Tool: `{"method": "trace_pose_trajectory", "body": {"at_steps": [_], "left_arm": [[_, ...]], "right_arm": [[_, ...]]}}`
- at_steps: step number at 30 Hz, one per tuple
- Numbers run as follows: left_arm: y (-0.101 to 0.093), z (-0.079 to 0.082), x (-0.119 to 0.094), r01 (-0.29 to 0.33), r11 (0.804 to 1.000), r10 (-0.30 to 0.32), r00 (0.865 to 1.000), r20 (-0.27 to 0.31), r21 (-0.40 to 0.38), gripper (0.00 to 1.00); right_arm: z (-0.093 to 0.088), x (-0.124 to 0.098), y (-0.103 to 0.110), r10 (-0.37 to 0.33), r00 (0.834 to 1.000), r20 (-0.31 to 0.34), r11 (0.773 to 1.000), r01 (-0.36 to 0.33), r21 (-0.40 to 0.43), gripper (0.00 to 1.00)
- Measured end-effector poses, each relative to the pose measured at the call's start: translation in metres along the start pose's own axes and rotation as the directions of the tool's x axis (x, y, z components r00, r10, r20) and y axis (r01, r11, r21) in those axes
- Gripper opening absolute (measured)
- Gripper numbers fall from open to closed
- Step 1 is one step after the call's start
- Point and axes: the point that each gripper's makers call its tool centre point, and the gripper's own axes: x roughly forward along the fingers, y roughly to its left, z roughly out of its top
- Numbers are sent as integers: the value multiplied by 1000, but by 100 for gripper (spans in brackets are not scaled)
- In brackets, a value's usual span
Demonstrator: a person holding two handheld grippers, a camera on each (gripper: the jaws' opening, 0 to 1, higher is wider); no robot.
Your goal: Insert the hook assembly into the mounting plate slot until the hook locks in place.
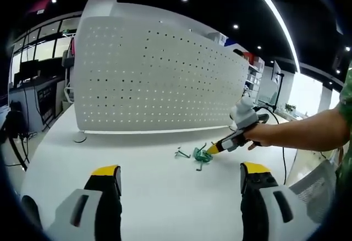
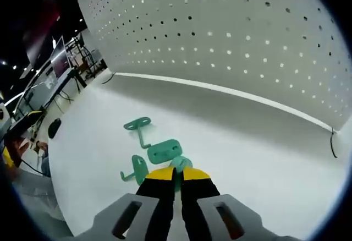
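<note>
Lying on the white tabletop before the white perforated pegboard panel are several small green metal hooks, close together. The right gripper has its yellow-tipped jaws pressed nearly together, pinching one green hook piece at the cluster. The left gripper hovers well back, its jaws spread wide with nothing between them.

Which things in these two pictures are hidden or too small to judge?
- Right gripper view: the right gripper covers the green piece it pinches, so its shape is unclear.
- Left gripper view: the green hooks are too small to count or tell apart.
- Both views: the pegboard shows only small holes; which slot is the target cannot be told.
</note>
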Motion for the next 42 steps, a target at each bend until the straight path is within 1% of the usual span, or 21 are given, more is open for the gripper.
{"method": "trace_pose_trajectory", "body": {"at_steps": [5,12,21,26,29,35,42], "left_arm": [[-1,-1,0,2,1000,-2,1000,-6,2,92],[-2,-3,1,8,1000,-8,1000,-14,7,92],[-6,-5,2,18,1000,-17,1000,-25,18,91],[-9,-6,2,28,999,-27,999,-30,26,91],[-11,-6,1,33,999,-32,999,-31,34,90],[-14,-6,1,43,998,-42,999,-30,43,90],[-18,-5,1,59,997,-57,998,-30,50,89]], "right_arm": [[0,-1,-1,-8,1000,13,1000,8,4,1],[1,-8,-3,-13,999,42,1000,12,19,1],[7,-25,-3,-21,996,87,999,18,34,1],[17,-38,-1,-24,991,134,999,19,34,1],[26,-50,6,-21,985,174,999,16,28,1],[40,-69,17,-13,972,234,1000,10,14,1],[58,-95,25,-2,946,325,999,-9,34,1]]}}
